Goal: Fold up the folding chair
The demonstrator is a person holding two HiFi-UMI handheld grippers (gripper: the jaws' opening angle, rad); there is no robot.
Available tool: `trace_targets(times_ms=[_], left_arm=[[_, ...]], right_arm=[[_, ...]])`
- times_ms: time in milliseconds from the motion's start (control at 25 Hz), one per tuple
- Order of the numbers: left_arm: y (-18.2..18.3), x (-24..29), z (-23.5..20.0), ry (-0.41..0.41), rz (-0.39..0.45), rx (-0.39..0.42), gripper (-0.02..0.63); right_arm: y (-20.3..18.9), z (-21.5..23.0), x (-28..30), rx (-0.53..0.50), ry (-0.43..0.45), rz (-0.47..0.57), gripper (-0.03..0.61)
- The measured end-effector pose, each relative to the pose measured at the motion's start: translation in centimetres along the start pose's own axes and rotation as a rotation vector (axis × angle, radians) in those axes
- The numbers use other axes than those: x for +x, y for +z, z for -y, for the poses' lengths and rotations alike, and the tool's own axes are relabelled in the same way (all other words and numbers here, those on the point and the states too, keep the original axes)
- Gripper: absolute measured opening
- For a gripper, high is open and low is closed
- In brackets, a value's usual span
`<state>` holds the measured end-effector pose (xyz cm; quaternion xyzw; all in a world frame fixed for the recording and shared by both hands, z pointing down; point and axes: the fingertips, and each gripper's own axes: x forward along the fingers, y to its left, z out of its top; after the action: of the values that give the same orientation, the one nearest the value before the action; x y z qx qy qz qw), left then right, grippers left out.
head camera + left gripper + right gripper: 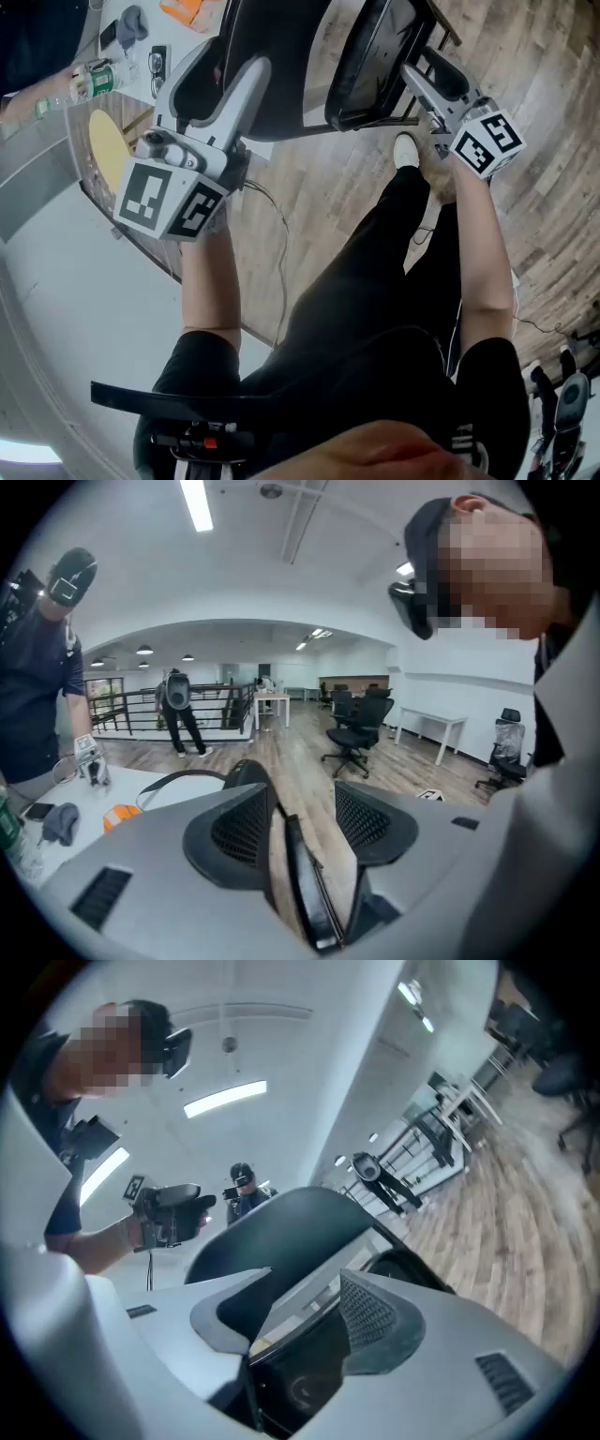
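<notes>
Head view, then each gripper: a folding chair standing loose between released claws

Head view: we are looking steeply down at the black folding chair (281,75), which is sitting ahead of our legs over the wooden floor (319,206). Its panels are drawn near each other, though we are judging it not yet flat. The left gripper (223,80) and right gripper (427,80) are reaching to its two sides, and a white shoe (405,150) is sitting just below it.

Left gripper view: the left gripper (298,822) is standing released with its jaws wide. A thin black edge of the folding chair (307,892) is running between them, with floor showing beside it.

Right gripper view: the right gripper (295,1321) is likewise standing apart. A dark rim of the folding chair (281,1227) is crossing the gap, and we are not seeing the pads press on it.

With neither claw clamping, we are risking the chair leaning over or springing open toward the shoe. Closing off-centre on such thin edges is also inviting a slip
</notes>
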<state>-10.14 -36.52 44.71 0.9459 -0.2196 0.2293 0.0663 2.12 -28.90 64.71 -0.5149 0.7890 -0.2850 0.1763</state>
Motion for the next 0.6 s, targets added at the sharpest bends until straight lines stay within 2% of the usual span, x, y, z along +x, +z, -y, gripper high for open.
trace_targets(times_ms=[120, 200, 280, 400, 600], left_arm=[[0.2, -0.6, 6.9, -0.096, 0.073, 0.042, 0.227], [-0.7, -0.7, 11.5, -0.158, 0.072, 0.042, 0.227], [-1.2, -1.2, 15.3, -0.199, 0.068, 0.024, 0.227], [-0.8, -2.3, 20.0, -0.216, 0.096, -0.001, 0.227], [2.0, -6.4, 26.9, -0.27, 0.179, 0.025, 0.227]], right_arm=[[3.9, -4.0, -3.9, -0.219, 0.032, 0.007, 0.206], [5.9, -6.3, -6.8, -0.31, 0.046, -0.002, 0.206], [7.4, -8.8, -9.8, -0.364, 0.059, -0.014, 0.206], [9.9, -12.6, -13.8, -0.438, 0.093, -0.037, 0.205], [13.5, -19.1, -20.2, -0.459, 0.139, -0.052, 0.204]])
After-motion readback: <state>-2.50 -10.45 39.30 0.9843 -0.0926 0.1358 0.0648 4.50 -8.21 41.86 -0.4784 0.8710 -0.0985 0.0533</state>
